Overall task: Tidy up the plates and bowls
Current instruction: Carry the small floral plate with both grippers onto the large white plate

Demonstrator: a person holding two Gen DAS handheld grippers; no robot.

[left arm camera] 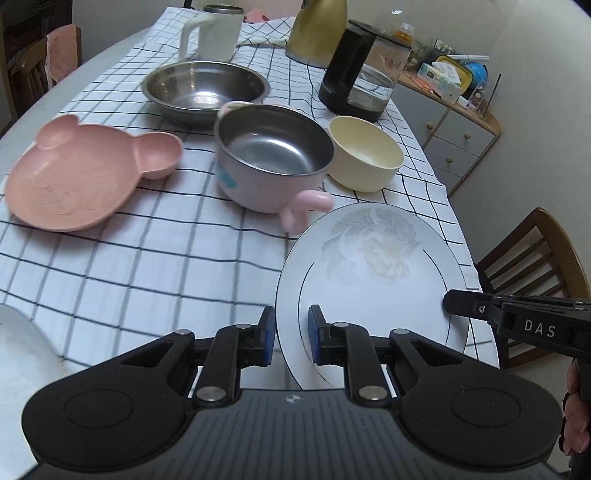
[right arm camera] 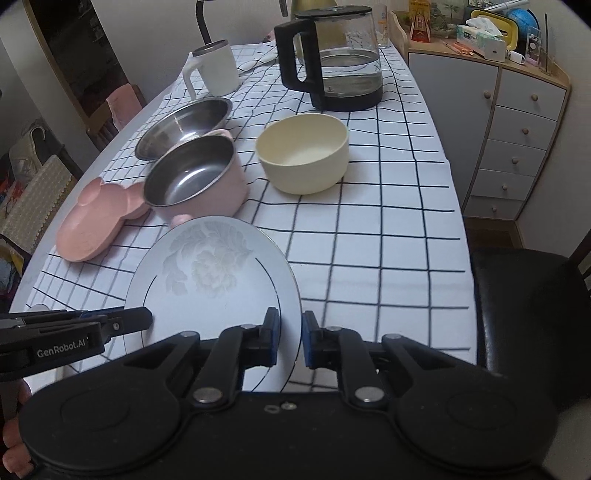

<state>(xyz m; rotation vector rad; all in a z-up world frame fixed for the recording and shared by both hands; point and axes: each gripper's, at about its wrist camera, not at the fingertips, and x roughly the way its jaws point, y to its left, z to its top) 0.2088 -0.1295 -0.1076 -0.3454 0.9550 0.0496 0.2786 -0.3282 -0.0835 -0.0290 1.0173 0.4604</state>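
A white floral plate is held tilted above the checked tablecloth; it also shows in the right wrist view. My left gripper straddles its left rim, its jaws narrowly apart around the edge. My right gripper grips the right rim, and its tip shows in the left wrist view. Beyond stand a pink steel-lined pot, a cream bowl, a steel bowl and a pink bear plate.
A glass kettle, a white mug and a gold jug stand at the table's far end. A drawer cabinet is on the right. A dark chair is beside the table's right edge.
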